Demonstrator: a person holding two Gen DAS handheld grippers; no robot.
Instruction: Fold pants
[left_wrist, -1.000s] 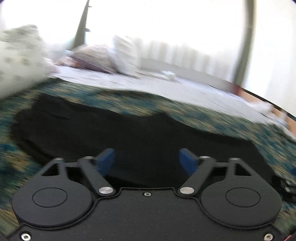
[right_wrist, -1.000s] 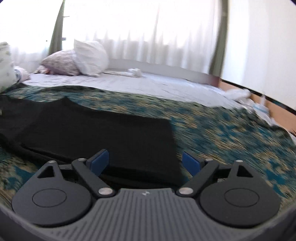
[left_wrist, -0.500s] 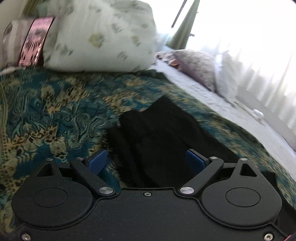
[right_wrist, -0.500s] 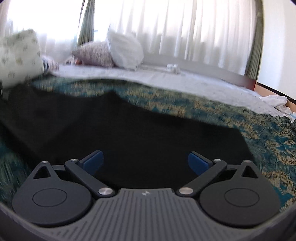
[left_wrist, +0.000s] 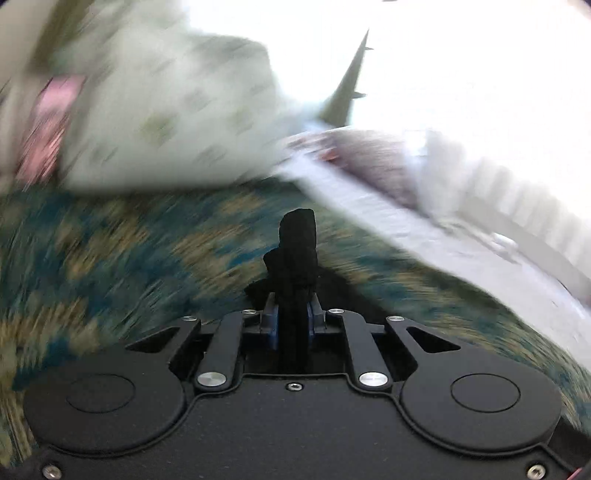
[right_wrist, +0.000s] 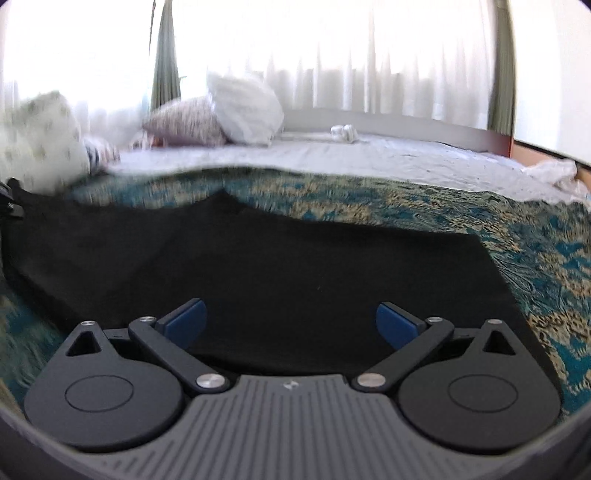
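Observation:
The black pants (right_wrist: 258, 273) lie spread flat on a teal and gold patterned bedspread (right_wrist: 535, 258). My left gripper (left_wrist: 292, 314) is shut on a bunched end of the pants (left_wrist: 297, 251), which sticks up between its blue pads; this view is blurred by motion. My right gripper (right_wrist: 291, 319) is open and empty, low over the near edge of the pants, with black cloth between and beyond its fingers.
A large white patterned pillow (left_wrist: 166, 110) lies close ahead of the left gripper. More pillows (right_wrist: 221, 114) and a white sheet (right_wrist: 369, 158) lie beyond the bedspread, under bright curtained windows. A white crumpled item (right_wrist: 550, 173) lies at the far right.
My left gripper has closed on the end of the pants and is moving fast with it. My right gripper stays open and has shifted slightly over the cloth.

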